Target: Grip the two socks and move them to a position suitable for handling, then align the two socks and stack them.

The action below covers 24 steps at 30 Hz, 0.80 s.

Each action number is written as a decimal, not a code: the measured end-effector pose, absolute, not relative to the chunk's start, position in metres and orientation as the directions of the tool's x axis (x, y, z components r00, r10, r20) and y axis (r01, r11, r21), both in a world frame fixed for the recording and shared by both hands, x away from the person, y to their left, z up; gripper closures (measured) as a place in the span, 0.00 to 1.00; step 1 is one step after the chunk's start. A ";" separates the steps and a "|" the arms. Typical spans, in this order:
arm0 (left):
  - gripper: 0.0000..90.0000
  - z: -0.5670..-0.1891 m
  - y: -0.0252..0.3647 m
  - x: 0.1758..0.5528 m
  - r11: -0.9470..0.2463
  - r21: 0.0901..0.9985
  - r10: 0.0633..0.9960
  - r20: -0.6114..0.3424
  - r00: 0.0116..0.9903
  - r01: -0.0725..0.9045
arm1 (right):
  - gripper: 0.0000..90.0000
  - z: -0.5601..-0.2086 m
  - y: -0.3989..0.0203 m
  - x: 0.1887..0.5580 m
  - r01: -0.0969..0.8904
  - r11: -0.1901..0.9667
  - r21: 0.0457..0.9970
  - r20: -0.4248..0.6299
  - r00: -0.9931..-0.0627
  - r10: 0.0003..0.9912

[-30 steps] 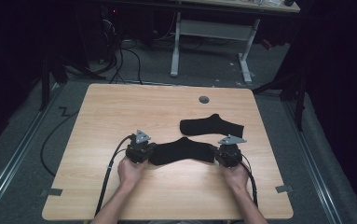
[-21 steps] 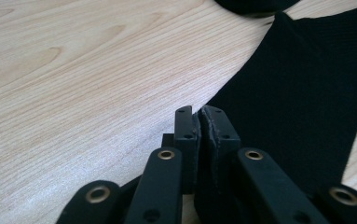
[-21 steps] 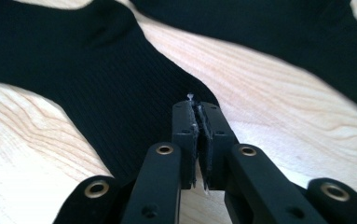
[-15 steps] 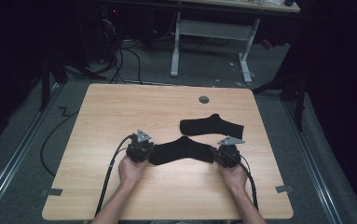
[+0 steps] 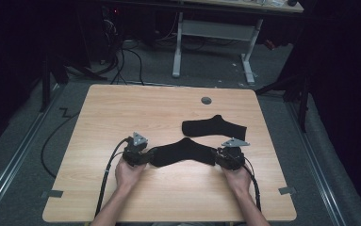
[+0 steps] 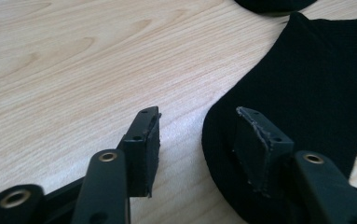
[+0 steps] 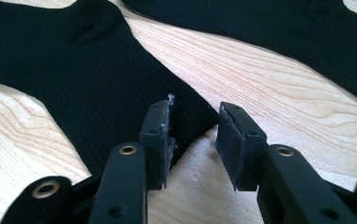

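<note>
A black sock (image 5: 183, 151) lies flat on the wooden table (image 5: 121, 113), stretched between my two grippers. My left gripper (image 5: 143, 154) is at its left end. In the left gripper view the jaws (image 6: 197, 114) have just been opening and stand apart, with the sock's rounded end (image 6: 316, 84) flat under the right jaw and not pinched. My right gripper (image 5: 220, 157) is at the other end. Its jaws (image 7: 195, 112) have also just been opening. The sock's corner (image 7: 73, 60) lies loose on the wood between them. A second black sock (image 5: 214, 127) lies just behind.
A round grey grommet (image 5: 206, 100) sits in the tabletop near the far edge. Black cables trail from both grippers toward the front edge. Grey tape marks (image 5: 52, 193) sit near the front corners. A white desk frame (image 5: 216, 33) stands on the floor beyond the table.
Little differs in the high view: both hands and both socks keep their places.
</note>
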<state>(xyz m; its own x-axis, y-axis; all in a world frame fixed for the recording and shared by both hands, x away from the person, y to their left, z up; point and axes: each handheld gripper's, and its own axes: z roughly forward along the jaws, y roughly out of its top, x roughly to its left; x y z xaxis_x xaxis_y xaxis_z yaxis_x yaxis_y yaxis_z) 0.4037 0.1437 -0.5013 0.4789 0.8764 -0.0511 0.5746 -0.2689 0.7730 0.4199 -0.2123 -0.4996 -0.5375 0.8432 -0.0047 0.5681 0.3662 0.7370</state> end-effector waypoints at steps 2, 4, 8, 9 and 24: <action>0.54 -0.503 0.145 0.402 -0.267 0.770 0.876 -0.056 0.478 0.579 | 0.70 -0.500 -0.213 0.419 0.569 0.357 0.741 0.003 -0.534 0.845; 0.53 -0.504 0.146 0.402 -0.268 0.768 0.878 -0.054 0.475 0.582 | 0.69 -0.500 -0.214 0.419 0.568 0.346 0.746 0.012 -0.531 0.847; 0.52 -0.503 0.149 0.399 -0.247 0.780 0.881 -0.066 0.468 0.575 | 0.66 -0.497 -0.216 0.417 0.562 0.332 0.757 0.017 -0.525 0.851; 0.52 -0.502 0.150 0.399 -0.242 0.778 0.881 -0.075 0.468 0.580 | 0.66 -0.497 -0.217 0.418 0.561 0.327 0.760 0.020 -0.523 0.852; 0.47 -0.502 0.182 0.385 -0.186 0.784 0.913 -0.085 0.399 0.592 | 0.65 -0.488 -0.231 0.416 0.547 0.285 0.787 0.030 -0.496 0.868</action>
